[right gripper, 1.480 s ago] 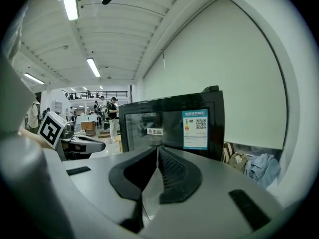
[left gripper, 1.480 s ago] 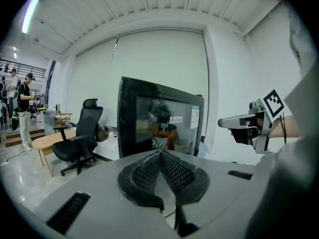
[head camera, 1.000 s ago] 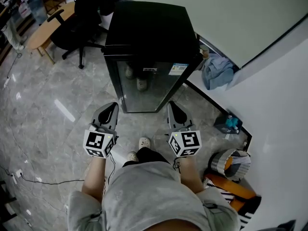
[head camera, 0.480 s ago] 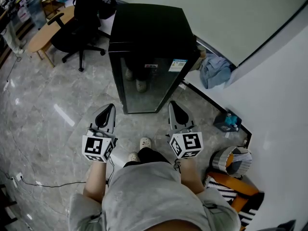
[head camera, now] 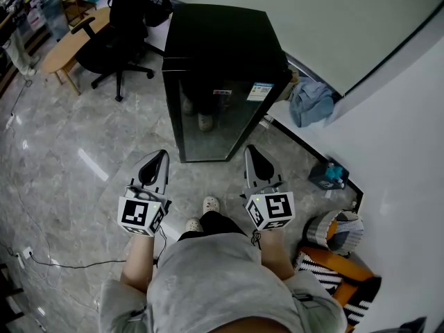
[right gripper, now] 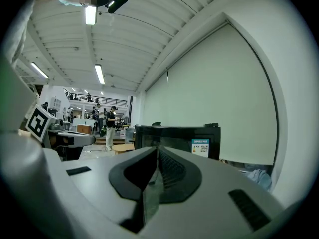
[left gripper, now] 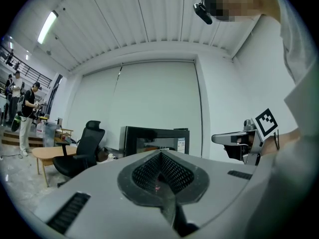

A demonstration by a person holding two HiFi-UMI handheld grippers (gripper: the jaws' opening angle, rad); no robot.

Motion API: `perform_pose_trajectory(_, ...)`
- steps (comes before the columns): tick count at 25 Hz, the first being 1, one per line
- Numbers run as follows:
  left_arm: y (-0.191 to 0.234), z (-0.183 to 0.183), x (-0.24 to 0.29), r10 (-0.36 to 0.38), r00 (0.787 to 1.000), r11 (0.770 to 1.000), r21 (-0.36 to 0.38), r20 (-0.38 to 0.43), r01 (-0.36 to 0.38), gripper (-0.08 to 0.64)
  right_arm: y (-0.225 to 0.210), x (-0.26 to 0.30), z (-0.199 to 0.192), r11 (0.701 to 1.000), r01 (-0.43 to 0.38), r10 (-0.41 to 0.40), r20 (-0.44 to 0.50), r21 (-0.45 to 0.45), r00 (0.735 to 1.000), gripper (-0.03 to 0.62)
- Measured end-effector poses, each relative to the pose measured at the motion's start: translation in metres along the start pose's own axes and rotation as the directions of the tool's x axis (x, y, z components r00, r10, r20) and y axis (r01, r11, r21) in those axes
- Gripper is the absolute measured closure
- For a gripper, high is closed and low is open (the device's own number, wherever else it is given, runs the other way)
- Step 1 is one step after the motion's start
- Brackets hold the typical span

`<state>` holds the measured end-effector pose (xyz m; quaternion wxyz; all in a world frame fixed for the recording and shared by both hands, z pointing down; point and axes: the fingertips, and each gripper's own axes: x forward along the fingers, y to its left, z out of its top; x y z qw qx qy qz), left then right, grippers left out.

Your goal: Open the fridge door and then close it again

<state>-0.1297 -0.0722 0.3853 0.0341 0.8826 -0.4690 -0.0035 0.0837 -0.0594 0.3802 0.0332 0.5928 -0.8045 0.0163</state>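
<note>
A small black fridge (head camera: 222,54) stands on the floor ahead of me, its glass door (head camera: 215,120) closed and carrying a blue label at its top right. My left gripper (head camera: 158,155) and right gripper (head camera: 251,150) are held side by side, pointing level at the fridge and well short of the door. Both are shut and hold nothing. In the left gripper view the shut left gripper (left gripper: 160,154) frames the fridge (left gripper: 154,141) beyond it. The right gripper view shows the shut right gripper (right gripper: 157,151) with the fridge (right gripper: 179,136) beyond it.
A black office chair (head camera: 114,30) and a wooden table (head camera: 66,40) stand left of the fridge. Blue cloth (head camera: 312,103) lies by the right wall. A blue item (head camera: 329,177) and a striped basket (head camera: 333,234) sit near my right. A cable (head camera: 55,262) runs across the floor.
Both grippers have edged forward towards the fridge with the person and stay shut. The fridge door has stayed closed.
</note>
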Motion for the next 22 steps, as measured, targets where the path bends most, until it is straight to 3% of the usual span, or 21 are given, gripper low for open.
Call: perform_pose_trajectory(22, 0.005, 0.002, -0.001, -0.027, 0.999, 0.999, -0.022, 0.030, 0.027, 0.546, 0.012, 0.002, 0.018, 1.000, -0.009, 0.010, 0.031, -0.024, 0.999, 0.568)
